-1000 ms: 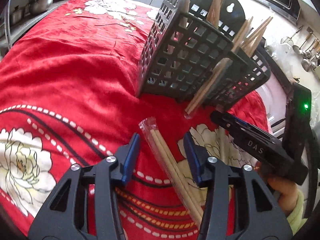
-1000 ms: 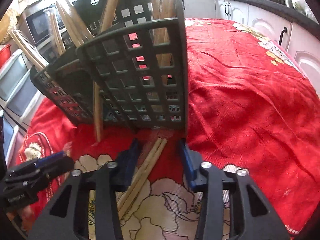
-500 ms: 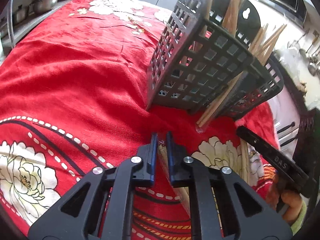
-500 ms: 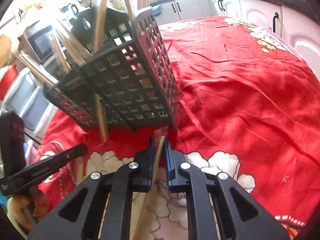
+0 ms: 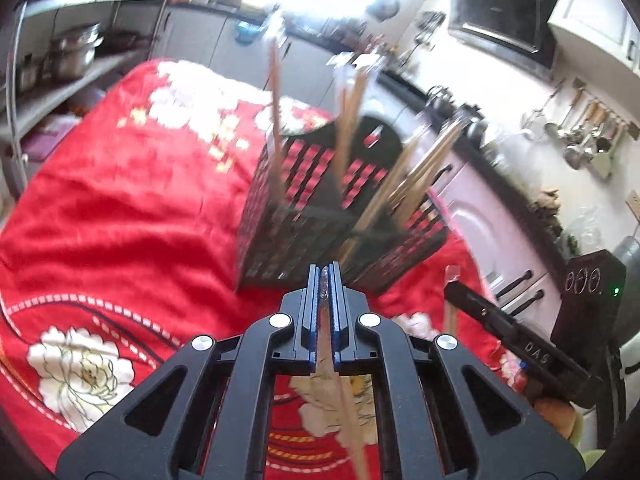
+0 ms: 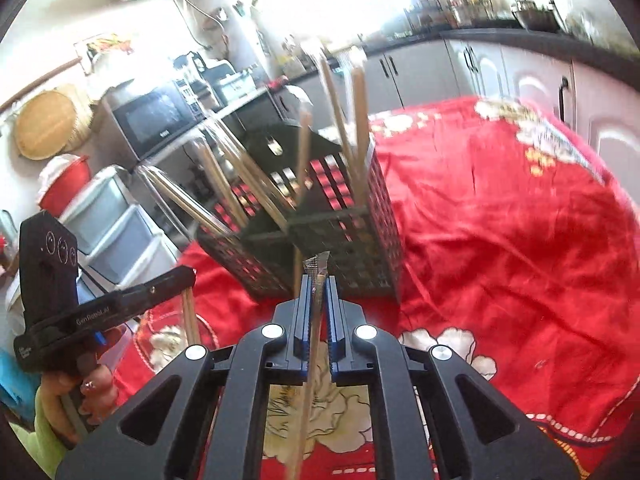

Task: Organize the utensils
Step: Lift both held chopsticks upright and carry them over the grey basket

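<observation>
1. The left gripper (image 5: 325,276), spread a second ago around a wrapped pair of wooden chopsticks (image 5: 352,420) lying on the red floral cloth (image 5: 120,216), now pinches that pair between its blue pads and has lifted it clear.
2. The right gripper (image 6: 318,280) has done the same: its pads are pressed on a second plastic-sleeved chopstick pair (image 6: 308,392), the crimped wrapper end poking out past the tips.
3. Both pickups look done, so what remains is dropping each pair into the holder.
4. Just beyond stands the black plastic lattice utensil basket (image 5: 288,240), upright on the cloth, its compartments already bristling with leaning chopsticks.
</observation>
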### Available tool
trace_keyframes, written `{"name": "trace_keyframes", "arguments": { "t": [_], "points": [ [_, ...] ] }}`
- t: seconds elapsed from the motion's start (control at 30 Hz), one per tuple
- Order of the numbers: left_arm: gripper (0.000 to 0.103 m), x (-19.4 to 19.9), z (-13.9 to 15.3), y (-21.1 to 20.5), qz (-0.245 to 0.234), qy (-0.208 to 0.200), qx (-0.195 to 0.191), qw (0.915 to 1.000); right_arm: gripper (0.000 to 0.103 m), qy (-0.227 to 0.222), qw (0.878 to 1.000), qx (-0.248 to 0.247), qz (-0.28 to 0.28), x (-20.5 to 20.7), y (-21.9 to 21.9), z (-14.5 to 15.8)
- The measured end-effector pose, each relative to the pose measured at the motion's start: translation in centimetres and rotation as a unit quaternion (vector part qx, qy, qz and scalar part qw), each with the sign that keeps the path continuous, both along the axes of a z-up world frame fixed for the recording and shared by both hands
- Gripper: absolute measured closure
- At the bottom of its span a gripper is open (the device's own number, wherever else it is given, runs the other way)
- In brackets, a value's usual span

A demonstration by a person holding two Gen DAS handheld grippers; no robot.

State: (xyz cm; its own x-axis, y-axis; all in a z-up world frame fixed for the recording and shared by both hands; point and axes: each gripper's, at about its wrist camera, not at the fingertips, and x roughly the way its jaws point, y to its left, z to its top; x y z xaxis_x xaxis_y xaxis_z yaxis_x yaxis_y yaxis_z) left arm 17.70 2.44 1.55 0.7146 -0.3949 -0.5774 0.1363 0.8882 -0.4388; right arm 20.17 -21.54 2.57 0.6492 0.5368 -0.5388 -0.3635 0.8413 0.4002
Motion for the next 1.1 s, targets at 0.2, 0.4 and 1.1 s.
{"name": "trace_keyframes", "arguments": {
  "t": [0.2, 0.4, 1.1],
  "points": [
    [0.101, -0.6, 4.0, -0.8, -0.01, -0.047, 0.004, 0.9988, 0.097, -0.053, 0.999, 0.005, 0.005, -1.8, 0.0, 3.8],
    [0.101, -1.1, 8.1, -1.6, -0.021, -0.096, 0.011, 0.9951, 0.097, -0.107, 0.994, 0.008, -0.001, -2.8, -0.4, 7.1],
    [0.102, -0.3, 16.6, -4.0, -0.037, -0.197, 0.025, 0.9794, 0.097, -0.204, 0.978, 0.023, -0.037, -2.1, -2.1, 14.1]
  ]
}}
